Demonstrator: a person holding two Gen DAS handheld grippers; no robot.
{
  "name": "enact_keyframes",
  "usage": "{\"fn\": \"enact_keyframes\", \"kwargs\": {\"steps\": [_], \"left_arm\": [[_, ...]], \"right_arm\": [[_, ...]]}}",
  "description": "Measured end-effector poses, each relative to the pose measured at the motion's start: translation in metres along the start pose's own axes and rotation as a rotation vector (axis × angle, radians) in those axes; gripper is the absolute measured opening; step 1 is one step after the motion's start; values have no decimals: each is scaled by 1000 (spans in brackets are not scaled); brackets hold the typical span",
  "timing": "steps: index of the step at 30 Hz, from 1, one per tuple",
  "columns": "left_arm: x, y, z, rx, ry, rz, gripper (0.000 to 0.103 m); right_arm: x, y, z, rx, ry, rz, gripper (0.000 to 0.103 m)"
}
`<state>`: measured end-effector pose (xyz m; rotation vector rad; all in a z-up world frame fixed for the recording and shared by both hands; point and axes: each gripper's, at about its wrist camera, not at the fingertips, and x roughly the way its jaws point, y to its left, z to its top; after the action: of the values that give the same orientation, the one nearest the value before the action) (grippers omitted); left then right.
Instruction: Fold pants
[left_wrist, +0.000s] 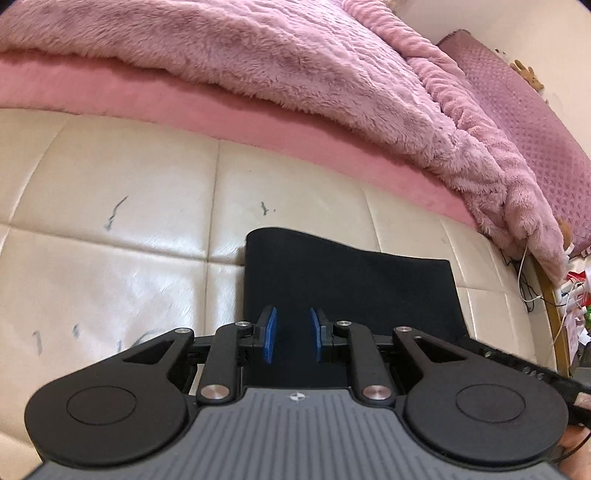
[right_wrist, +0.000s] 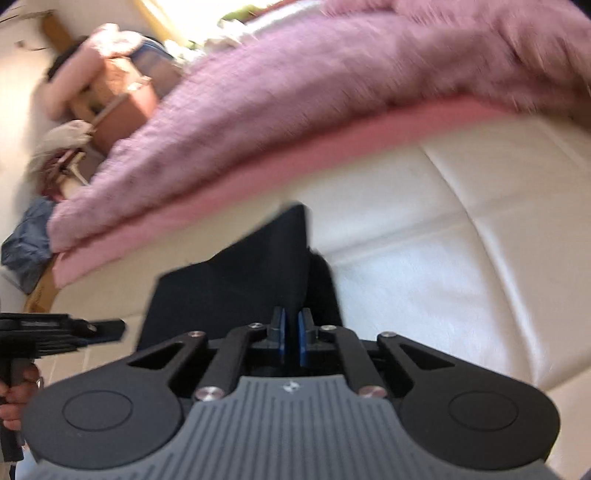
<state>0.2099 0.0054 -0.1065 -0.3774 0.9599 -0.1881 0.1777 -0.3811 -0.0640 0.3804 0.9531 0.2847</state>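
The dark navy pants (left_wrist: 343, 280) lie folded as a flat rectangle on the cream quilted surface (left_wrist: 110, 229). My left gripper (left_wrist: 292, 332) hovers over the pants' near edge with its blue pads (left_wrist: 270, 334) apart, open and empty. In the right wrist view my right gripper (right_wrist: 291, 326) has its blue pads nearly together, pinching a raised fold of the pants (right_wrist: 258, 273), which stands up from the surface. The left gripper's body (right_wrist: 59, 332) and the hand holding it show at the left edge of that view.
A fluffy pink blanket (left_wrist: 295, 74) over a pink sheet (left_wrist: 184, 110) lies behind the pants. Cables and clutter (left_wrist: 569, 295) sit at the right edge. In the right wrist view, boxes and bags (right_wrist: 110, 92) stand at the far left, and the cream surface (right_wrist: 461, 240) extends right.
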Motion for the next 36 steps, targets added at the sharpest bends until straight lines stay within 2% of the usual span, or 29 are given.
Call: {"fn": "enact_keyframes", "kwargs": {"steps": [4, 6, 8, 10, 13, 15, 17, 19, 22, 25, 29, 32, 36], "left_arm": [[14, -4, 3, 38, -38, -2, 20], [23, -4, 4, 60, -48, 43, 20], [35, 1, 5, 63, -47, 75, 16], [44, 7, 5, 64, -42, 91, 7], [48, 8, 6, 84, -54, 95, 6], [46, 6, 9, 93, -63, 112, 6], [39, 1, 10, 111, -77, 126, 6], [27, -4, 7, 136, -90, 120, 10], [8, -14, -1, 184, -89, 89, 10], [-13, -23, -17, 231, -71, 64, 10], [-29, -24, -46, 244, 7, 34, 10], [-33, -24, -69, 257, 58, 29, 10], [-29, -18, -90, 253, 116, 48, 10]], "right_arm": [[17, -7, -3, -5, 11, -24, 2], [21, -11, -4, -2, 17, -24, 2], [29, -16, -5, 6, 32, -31, 2], [36, -17, -8, 7, 44, -36, 2], [38, -19, -8, 7, 48, -35, 2], [38, -16, -7, -4, 51, -40, 4], [33, -11, -6, -34, 47, -55, 11], [25, -6, -5, -68, 30, -79, 13], [5, 2, -8, -115, -4, -89, 13], [-14, 14, -16, -175, -36, -86, 13], [-25, 30, -35, -243, -31, -77, 10], [-23, 35, -50, -290, -10, -118, 10], [-18, 29, -61, -279, 30, -167, 10]]}}
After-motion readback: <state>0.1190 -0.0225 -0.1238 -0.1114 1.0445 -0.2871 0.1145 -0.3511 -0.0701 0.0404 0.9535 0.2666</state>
